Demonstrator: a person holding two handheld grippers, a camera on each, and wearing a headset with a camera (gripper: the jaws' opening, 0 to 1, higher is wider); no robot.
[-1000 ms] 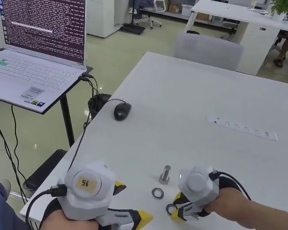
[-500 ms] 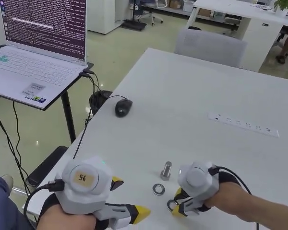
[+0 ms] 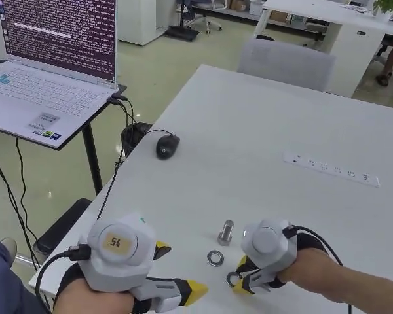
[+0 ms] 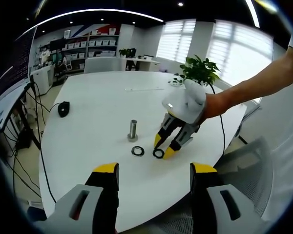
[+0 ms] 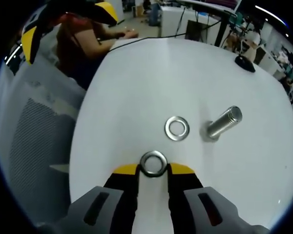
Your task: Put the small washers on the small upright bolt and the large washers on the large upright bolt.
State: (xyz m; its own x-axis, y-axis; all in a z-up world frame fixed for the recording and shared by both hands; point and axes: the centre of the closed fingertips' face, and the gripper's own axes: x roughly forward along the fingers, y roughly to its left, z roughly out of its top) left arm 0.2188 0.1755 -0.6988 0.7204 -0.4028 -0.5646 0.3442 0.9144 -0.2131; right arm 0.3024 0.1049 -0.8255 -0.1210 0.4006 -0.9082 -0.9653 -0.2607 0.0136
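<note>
Hardly anything has moved in the last second: the right gripper (image 3: 244, 282) stays crouched on the person's side of the upright bolt (image 3: 226, 232), and the slight shift of the picture is the head's own. Its jaws are drawn narrow around the near washer (image 5: 154, 163), which lies flat on the table (image 3: 262, 131). The yellow tips seem to pinch its rim at their very ends, though I cannot tell how firm the hold is. The second washer (image 5: 177, 128) lies between that one and the bolt, just beside the bolt's foot. The left gripper (image 4: 155, 168) hangs well back from the bolt, jaws spread wide and holding nothing.

The risks follow from that thin hold. A flat washer caught only by the tips could pop free on lifting and roll away. The bolt appears to stand loose on its head, so a sideways nudge from a jaw could topple it. A washer brought in tilted might snag on the thread rather than drop. Sweeping low could also knock the second washer.
</note>
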